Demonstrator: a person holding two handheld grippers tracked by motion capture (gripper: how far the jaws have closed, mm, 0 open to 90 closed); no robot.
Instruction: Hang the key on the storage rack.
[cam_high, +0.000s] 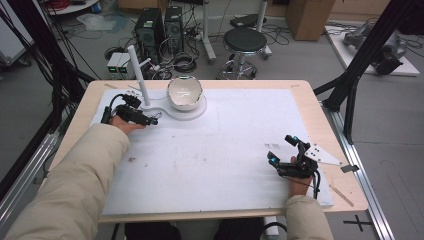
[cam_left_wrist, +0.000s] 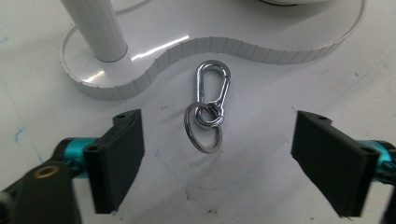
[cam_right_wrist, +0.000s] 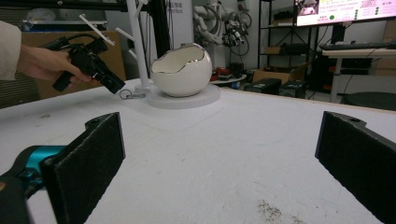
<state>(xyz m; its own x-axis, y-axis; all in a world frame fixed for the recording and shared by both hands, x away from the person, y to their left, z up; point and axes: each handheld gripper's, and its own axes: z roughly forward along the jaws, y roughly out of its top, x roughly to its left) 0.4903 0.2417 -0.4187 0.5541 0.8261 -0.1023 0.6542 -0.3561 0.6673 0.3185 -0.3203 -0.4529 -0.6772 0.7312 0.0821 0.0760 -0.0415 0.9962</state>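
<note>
At about nine o'clock of the white-topped desk (cam_high: 225, 150), toward the far left corner, the left tool (cam_high: 150, 120) lies low over the surface in the person's left hand (cam_high: 122, 123), its jaws spread wide apart and gripping nothing. In the left gripper view a silver carabiner (cam_left_wrist: 213, 91) lies flat on the desk between those open jaws and a little beyond them, at twelve o'clock from the tool, touching neither jaw; a split key ring (cam_left_wrist: 202, 128) is looped through its near end and overlaps it. Just past the carabiner runs the scalloped edge of a white stand base (cam_left_wrist: 224, 46), with a white upright post (cam_high: 138, 75) rising from its left lobe. To the right on the same base sits a white egg-shaped bowl (cam_high: 184, 93) with a jagged silver rim — open side up. Well apart from all this, at about four o'clock of the desk near the right edge, the right tool (cam_high: 281, 149) hovers in the person's right hand (cam_high: 298, 182), jaws likewise wide apart and empty, pointed across the desk toward the bowl.
</note>
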